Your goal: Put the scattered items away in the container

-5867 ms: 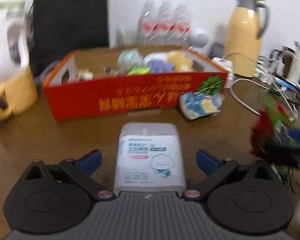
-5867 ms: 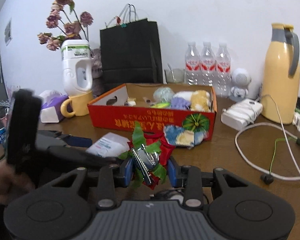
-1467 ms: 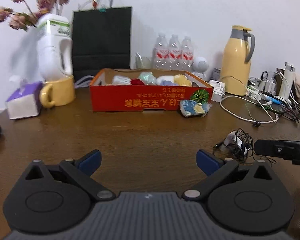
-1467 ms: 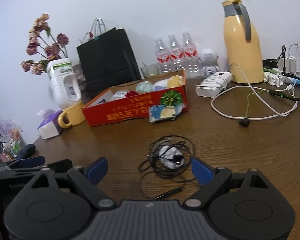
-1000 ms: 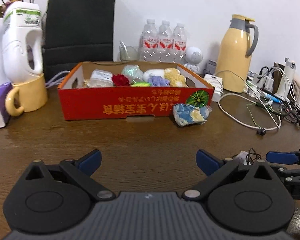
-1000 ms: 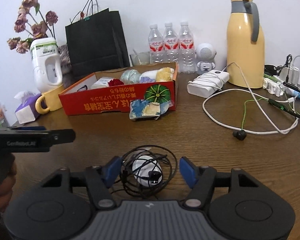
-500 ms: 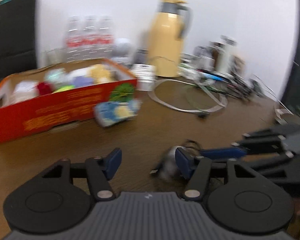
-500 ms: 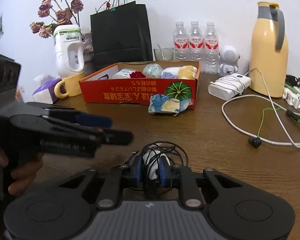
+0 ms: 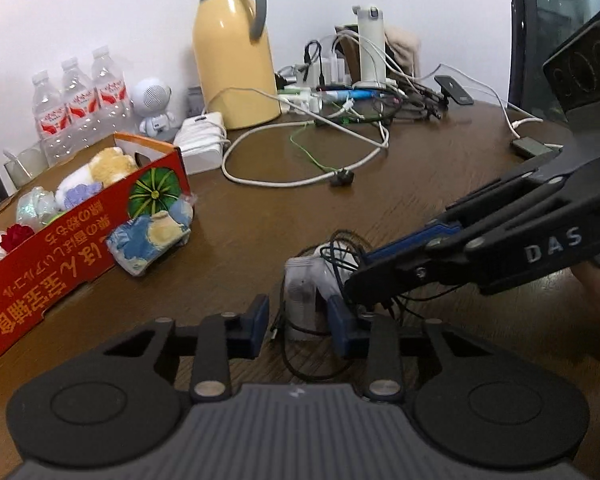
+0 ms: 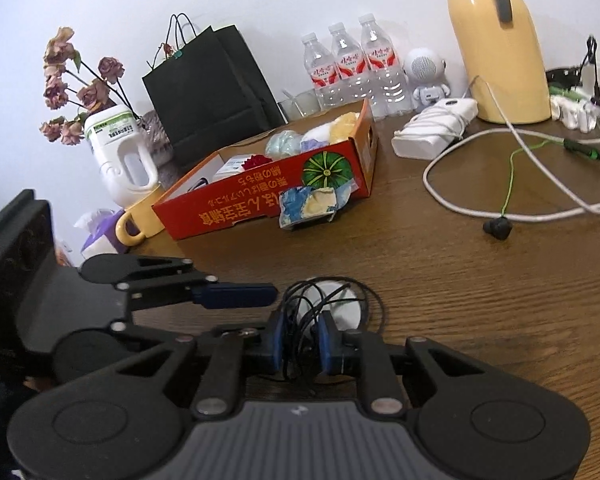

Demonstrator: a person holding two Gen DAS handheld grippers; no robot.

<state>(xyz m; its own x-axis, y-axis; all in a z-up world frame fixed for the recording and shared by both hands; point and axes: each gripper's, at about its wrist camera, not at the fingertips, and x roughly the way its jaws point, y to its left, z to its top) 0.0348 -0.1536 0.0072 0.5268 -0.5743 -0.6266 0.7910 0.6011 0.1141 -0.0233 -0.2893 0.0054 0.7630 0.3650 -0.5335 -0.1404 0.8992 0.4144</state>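
At the far left sits the red cardboard box (image 9: 60, 240), the container I am filling, already holding soft toys and packets. Just beside its front wall, touching the pumpkin print, lies a blue and cream crumpled wrapper (image 9: 150, 238) on the desk (image 9: 420, 184), not yet tidied.

Moving right, my left gripper (image 9: 298, 322) is low over the desk. Its jaws have just been closing and now stand narrow around the white earphone case (image 9: 300, 284) and its tangle of black cable (image 9: 348, 252). I read the right pad as touching the case while a sliver of gap shows at the left pad, so I do not count this as a grip.

Further right, my right gripper (image 9: 354, 276) comes in from the side. In its own view the right gripper's (image 10: 302, 342) jaws are pinched nearly together on strands of the black cable, with the white case lying just beyond the pads.

I judge this to be the pick-up of the earphone bundle, two-handed. Next I need the left jaws to finish seating on the case, then both hands must lift together and travel left to the box, keeping loose loops from dragging or snagging on the box wall.
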